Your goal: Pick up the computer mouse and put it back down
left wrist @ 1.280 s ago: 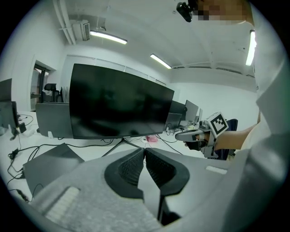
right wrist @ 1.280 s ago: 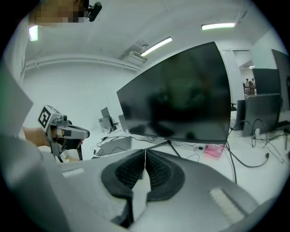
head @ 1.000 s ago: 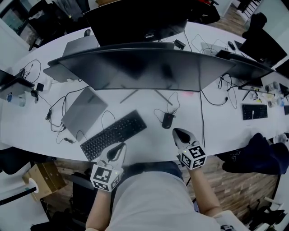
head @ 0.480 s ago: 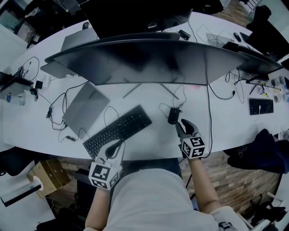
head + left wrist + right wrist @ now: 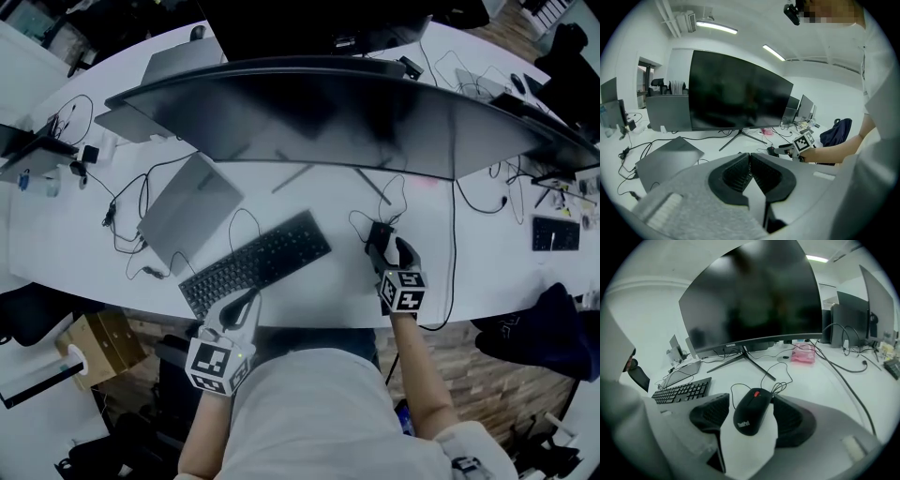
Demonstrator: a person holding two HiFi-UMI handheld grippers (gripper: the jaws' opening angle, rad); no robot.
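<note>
Right gripper [image 5: 749, 405] jaws, just opened, straddle the lower-centre mouse [image 5: 752, 412]: likely light, rigid, slick; grip its flanks. Left gripper [image 5: 750, 164] closed, empty.

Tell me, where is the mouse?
In the head view, the black corded computer mouse lies on the white desk, right of the black keyboard, between the right gripper's fingers, which have just been opening.

Matt plastic mouse [image 5: 752, 411], smooth desk [image 5: 806, 376]
</note>
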